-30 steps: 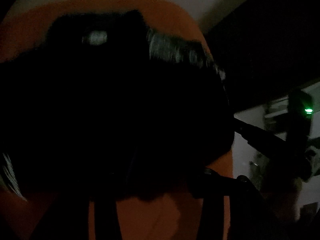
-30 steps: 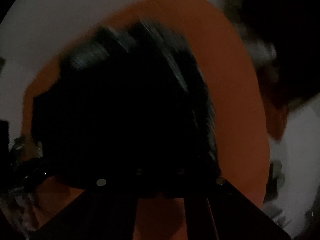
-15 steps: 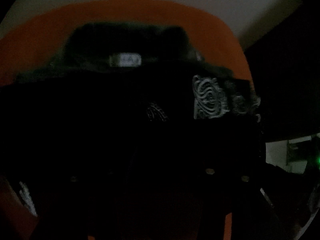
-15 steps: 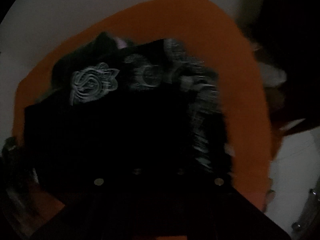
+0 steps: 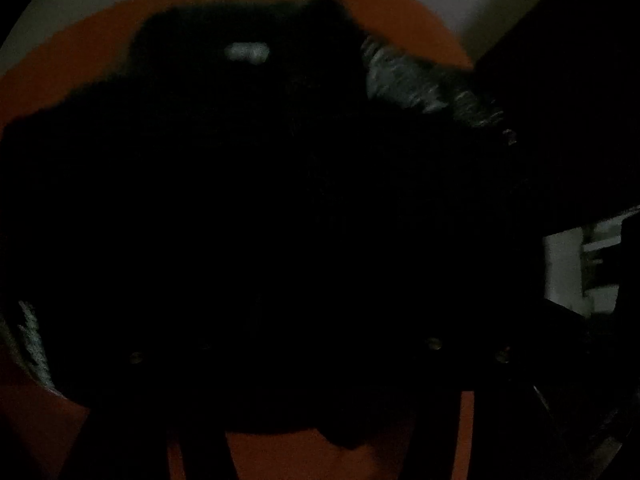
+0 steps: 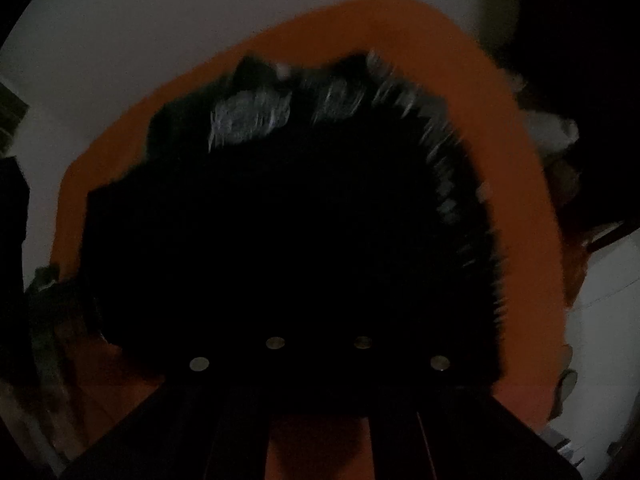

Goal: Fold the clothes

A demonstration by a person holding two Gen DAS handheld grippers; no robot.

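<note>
Looking down my left wrist camera, I see the black garment spread on the orange surface, left gripper jaws opening, fingertips lost in the dark. On my right wrist camera, the same garment fills the view, right gripper jaws together; any pinched cloth is indiscernible.

Surface: an orange cloth covers the work area, its edge curving from nine o'clock over twelve to three o'clock in the right wrist view.
Floor: pale and grey, beyond the cloth toward eleven o'clock.
Room at three o'clock: a lit pale patch in the left wrist view, contents too blurred to name.
Lighting: dim throughout.
</note>
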